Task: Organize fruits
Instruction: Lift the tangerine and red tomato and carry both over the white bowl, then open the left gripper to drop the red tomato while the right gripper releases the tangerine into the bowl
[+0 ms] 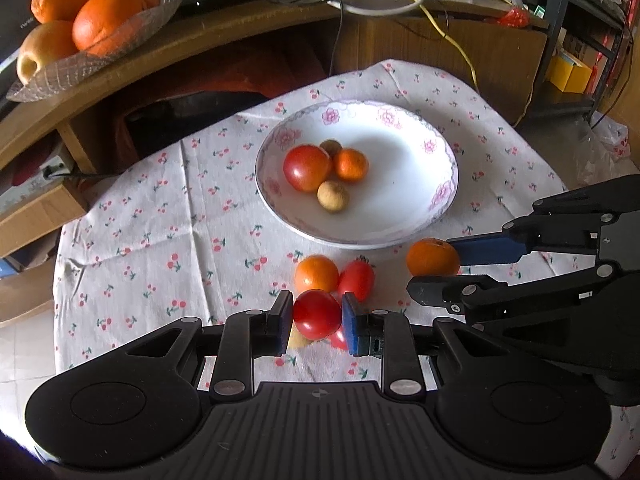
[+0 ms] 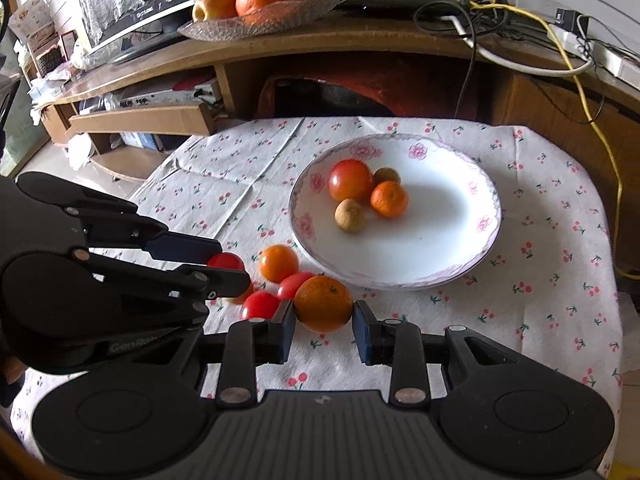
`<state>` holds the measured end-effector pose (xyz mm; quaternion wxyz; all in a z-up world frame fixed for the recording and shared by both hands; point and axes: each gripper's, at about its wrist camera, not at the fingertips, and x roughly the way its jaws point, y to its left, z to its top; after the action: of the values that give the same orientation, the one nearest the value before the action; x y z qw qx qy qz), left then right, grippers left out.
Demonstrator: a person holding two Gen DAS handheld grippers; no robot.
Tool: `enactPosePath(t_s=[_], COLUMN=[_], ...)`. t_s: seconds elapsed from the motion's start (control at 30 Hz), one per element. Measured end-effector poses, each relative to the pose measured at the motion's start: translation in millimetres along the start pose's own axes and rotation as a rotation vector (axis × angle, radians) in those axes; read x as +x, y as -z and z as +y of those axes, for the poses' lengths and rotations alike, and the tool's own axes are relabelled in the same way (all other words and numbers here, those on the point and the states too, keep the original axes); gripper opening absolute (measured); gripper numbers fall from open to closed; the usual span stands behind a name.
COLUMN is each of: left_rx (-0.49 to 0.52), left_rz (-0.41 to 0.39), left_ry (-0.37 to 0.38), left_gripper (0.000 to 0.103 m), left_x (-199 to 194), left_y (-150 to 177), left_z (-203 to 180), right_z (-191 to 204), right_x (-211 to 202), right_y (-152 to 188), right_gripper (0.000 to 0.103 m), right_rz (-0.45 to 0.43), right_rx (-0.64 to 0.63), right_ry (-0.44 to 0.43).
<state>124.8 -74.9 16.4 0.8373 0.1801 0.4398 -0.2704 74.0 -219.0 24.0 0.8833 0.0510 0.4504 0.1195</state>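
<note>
Through the left wrist camera we see our left gripper (image 1: 317, 316) clamped on a red tomato (image 1: 317, 313), both pads pressed to its sides, just in front of the plate (image 1: 404, 236); we should lift it straight so the orange (image 1: 316, 274) and small tomato (image 1: 356, 279) touching it behind do not roll. Through the right wrist camera our right gripper (image 2: 323, 322) stands apart around the larger orange (image 2: 323, 303), near the plate's front rim, one pad touching, the other just clear. Here we judge it best to centre the fruit, close gently, then set it in the bare half of the plate.
</note>
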Motion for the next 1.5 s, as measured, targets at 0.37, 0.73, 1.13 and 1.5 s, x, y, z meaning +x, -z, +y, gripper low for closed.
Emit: enactPosePath(t_s=[0.37,0.73,1.13,1.5], left_rx=[0.004,-0.046,-0.142,-0.158], left_rz=[-0.055,-0.056,-0.013,-0.004], left_ry=[-0.008,0.055,0.156,0.116], left_gripper=[0.032,0.032,0.032,0.032], left_x=[4,18,23,39], left_y=[-31,-50,-52,-57], left_z=[-10,-9,2,6], right_z=[-21,-40,-43,-52], right_x=[-9,-7,-7,11], right_y=[-18,-27,-28,-33], right_gripper=[0.031,0.031,0.031,0.031], right_rz=[-0.057,-0.079,-0.072,-0.060], right_rx=[0.059,0.101,0.129,0.156], right_ry=[0.063,0.087,0.068,0.060])
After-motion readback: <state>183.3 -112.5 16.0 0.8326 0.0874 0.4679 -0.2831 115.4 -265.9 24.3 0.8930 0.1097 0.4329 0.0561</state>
